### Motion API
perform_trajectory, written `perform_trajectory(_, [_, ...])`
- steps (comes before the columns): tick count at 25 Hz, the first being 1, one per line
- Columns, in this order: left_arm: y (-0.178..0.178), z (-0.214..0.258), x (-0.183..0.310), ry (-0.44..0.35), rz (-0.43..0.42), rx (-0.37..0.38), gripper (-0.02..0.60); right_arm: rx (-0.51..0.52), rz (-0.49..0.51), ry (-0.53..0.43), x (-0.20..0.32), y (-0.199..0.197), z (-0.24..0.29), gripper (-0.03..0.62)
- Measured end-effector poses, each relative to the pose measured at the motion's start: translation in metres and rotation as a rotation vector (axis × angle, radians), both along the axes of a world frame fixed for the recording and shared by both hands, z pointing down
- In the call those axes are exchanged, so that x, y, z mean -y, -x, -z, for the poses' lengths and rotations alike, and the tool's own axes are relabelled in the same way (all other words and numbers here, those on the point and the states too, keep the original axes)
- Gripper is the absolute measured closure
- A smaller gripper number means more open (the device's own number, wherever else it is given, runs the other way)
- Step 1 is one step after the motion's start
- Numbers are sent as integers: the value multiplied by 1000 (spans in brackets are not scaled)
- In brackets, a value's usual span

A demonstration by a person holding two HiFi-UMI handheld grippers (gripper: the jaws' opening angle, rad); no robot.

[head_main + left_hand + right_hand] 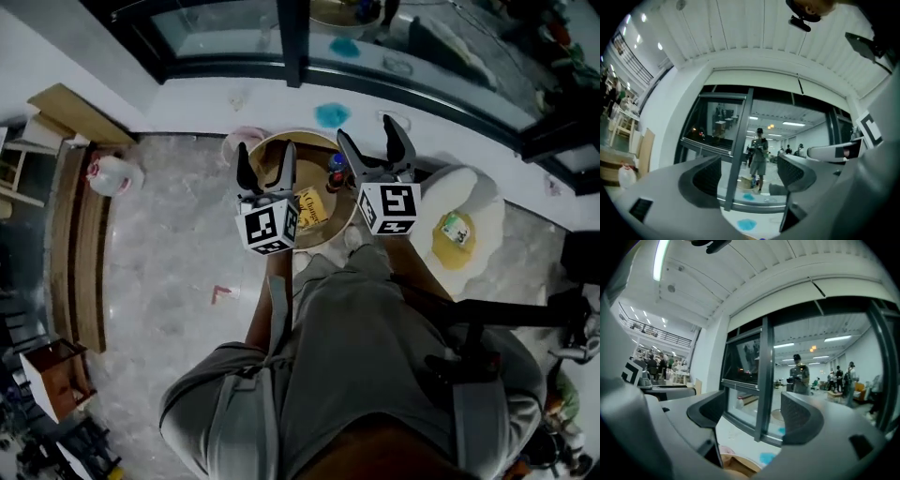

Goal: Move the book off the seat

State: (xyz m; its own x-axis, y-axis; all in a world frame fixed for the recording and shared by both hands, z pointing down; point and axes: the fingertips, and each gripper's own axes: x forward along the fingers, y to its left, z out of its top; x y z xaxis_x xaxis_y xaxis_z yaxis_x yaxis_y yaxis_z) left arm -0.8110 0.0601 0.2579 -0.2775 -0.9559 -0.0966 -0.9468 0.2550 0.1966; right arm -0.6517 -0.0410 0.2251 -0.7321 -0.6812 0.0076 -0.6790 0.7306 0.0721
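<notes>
A round wooden table (265,142) stands right in front of me, with a yellow book (312,206) and a small bottle (336,172) on it. To its right a white seat (483,202) with a yellow cushion carries a small green-and-white book (455,230). My left gripper (265,155) hovers over the table's left part, open and empty. My right gripper (369,133) hangs over the table's right edge, also open and empty. Both gripper views look level at a dark window, with only air between the left gripper's (750,176) and the right gripper's (754,413) jaws.
A white jug (112,174) and long wooden boards (80,244) lie on the floor at the left. A dark window frame (292,42) and a white sill with blue patches (331,114) run just beyond the table. A black stand (478,323) is at my right.
</notes>
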Motion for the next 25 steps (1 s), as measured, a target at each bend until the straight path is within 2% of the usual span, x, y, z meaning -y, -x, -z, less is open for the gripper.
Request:
perform_trajectory(4, [-86, -26, 67, -9, -324, -76, 216, -68, -295, 15, 11, -108, -7, 215])
perform_trajectory(6, [-128, -29, 88, -14, -428, -77, 216, -93, -394, 12, 14, -160, -2, 215])
perform_trajectory(8, [-169, -29, 100, -18, -496, -73, 216, -110, -476, 1, 11, -211, 5, 215])
perform_trajectory(11, [-233, -18, 103, -33, -576, -67, 216, -100, -583, -3, -7, -286, 16, 215])
perform_trajectory(14, [-298, 5, 101, -66, -636, -39, 216, -52, -639, 10, -21, -347, 20, 215])
perform_trajectory(19, [-389, 21, 85, -77, -673, 3, 216, 17, -615, 17, -39, -409, 14, 215])
perform_trajectory(25, [-507, 26, 62, -58, -715, 40, 216, 102, -625, 20, -57, -510, 8, 215])
